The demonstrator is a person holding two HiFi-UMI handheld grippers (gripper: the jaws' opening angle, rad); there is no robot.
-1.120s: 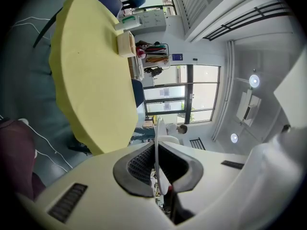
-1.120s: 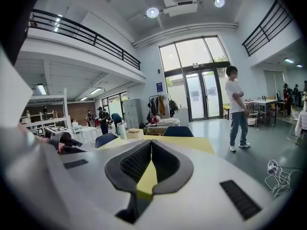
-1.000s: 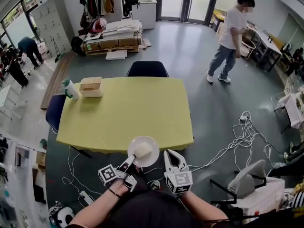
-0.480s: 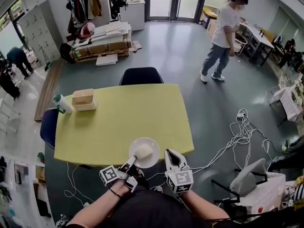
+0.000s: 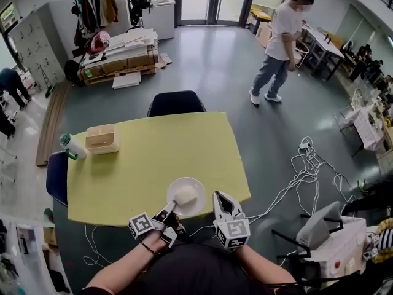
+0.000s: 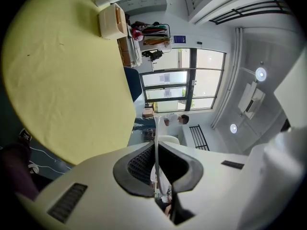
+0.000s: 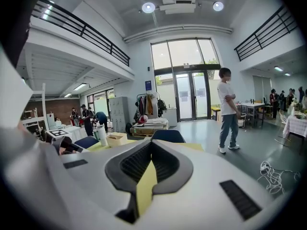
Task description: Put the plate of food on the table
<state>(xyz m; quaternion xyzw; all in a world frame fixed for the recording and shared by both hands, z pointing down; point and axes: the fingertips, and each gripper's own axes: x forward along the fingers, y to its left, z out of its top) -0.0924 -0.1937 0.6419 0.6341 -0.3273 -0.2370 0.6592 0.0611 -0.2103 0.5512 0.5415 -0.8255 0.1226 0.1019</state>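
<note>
The yellow table [image 5: 153, 158] fills the middle of the head view, with a dark chair [image 5: 177, 103] behind its far edge and a person [image 5: 276, 42] standing on the floor at the upper right. A pale box [image 5: 101, 138] and a white bottle [image 5: 72, 146] stand at the table's left end, well apart from my work. The white plate [image 5: 196, 184] is at the lower centre, over the near edge of the table, with a pale lump of food [image 5: 183, 195] on it; I cannot tell if its bottom touches the cloth yet. My left tongs [image 5: 168, 211] are clenched on the near rim of the plate, and in the left gripper view the rim shows as a thin white line between the pads. My right tongs [image 5: 220, 196] wait just beside the plate on the right, pressed together with nothing in them. To do this step well, I think I must keep the plate level so the food does not slide, lower it slowly until the whole base lies on the table, and let go of the rim only then. Compared with a second ago, more of the table now lies under the plate, which earlier hung over the edge, and the person has moved a little to the left.
</note>
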